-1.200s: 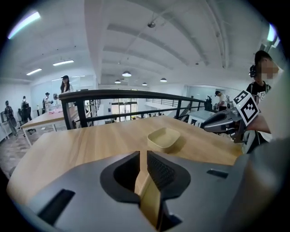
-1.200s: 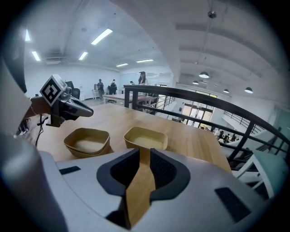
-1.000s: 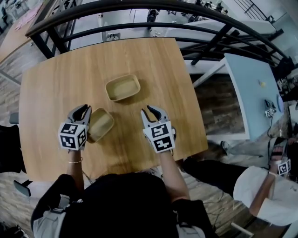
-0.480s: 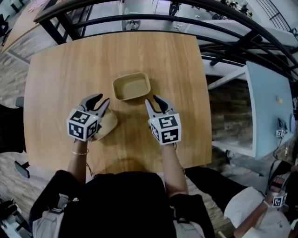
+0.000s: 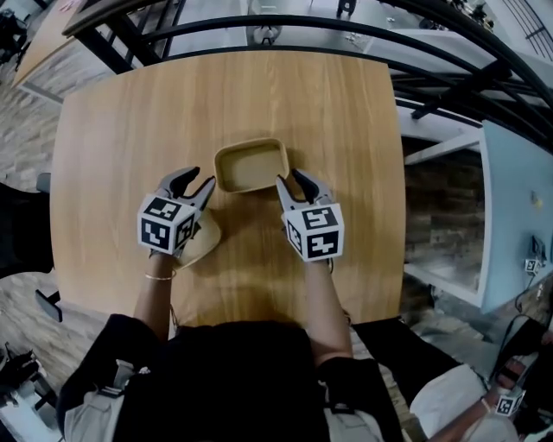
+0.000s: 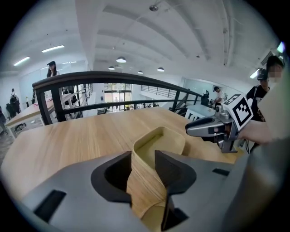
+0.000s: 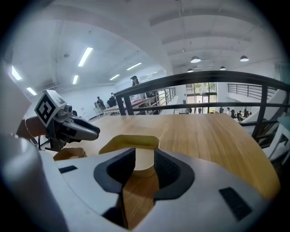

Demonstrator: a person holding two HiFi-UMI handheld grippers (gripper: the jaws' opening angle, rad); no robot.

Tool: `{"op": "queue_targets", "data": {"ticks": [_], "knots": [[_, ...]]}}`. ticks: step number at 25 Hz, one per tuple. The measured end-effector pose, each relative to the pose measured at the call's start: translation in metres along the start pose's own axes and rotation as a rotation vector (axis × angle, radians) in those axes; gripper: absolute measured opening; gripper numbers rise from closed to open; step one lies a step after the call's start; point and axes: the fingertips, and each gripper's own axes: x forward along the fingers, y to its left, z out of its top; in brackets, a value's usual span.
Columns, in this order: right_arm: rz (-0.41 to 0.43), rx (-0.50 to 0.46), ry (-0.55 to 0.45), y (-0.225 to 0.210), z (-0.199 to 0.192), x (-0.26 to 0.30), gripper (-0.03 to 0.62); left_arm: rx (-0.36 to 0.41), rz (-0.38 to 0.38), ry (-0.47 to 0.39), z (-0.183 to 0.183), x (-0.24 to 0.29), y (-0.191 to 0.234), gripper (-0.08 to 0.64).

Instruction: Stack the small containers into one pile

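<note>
Left gripper [image 5: 199,179] and right gripper [image 5: 291,178] flank the middle container [image 5: 251,164]
Fingers [image 6: 111,174] just spread, pinching nothing, likely to lift it; second container [image 5: 206,246] waits at its 7 o'clock.

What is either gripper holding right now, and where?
Nothing. Left gripper and right gripper jaws have just been opening, nothing clamped between them.

The table [image 5: 121,155] is pale wood with a fine straight grain, smooth and matt. The far container [image 5: 251,165] and near container [image 5: 203,244] look like smooth, matt tan plastic. The left gripper [image 5: 197,179] and right gripper [image 5: 292,179] have matt grey plastic shells; the right one's black pads [image 7: 168,172] are finely ribbed. The far railing [image 5: 285,26] is black metal, faintly glossy.
</note>
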Motion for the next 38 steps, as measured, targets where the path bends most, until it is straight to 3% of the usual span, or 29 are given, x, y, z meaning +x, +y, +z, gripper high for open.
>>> {"op": "queue_targets", "data": {"ticks": [8,13,19,33,38], "knots": [[-0.003,0.046,0.04,-0.013,-0.02,0.018,0.121,0.04,0.002,0.107,-0.013,0.026,0.004,0.15],[0.004,0.063,0.045,-0.016,-0.025,0.023,0.124,-0.01,-0.042,0.123,-0.014,0.038,0.001,0.15],[0.036,0.139,0.031,-0.017,-0.025,0.025,0.124,-0.014,-0.055,0.156,-0.018,0.051,-0.006,0.15],[0.02,0.106,0.034,-0.012,-0.011,0.017,0.122,-0.065,-0.044,0.112,-0.006,0.036,-0.01,0.15],[0.013,0.093,0.016,-0.006,-0.001,0.011,0.07,-0.091,-0.039,0.076,0.0,0.02,-0.006,0.145]]}}
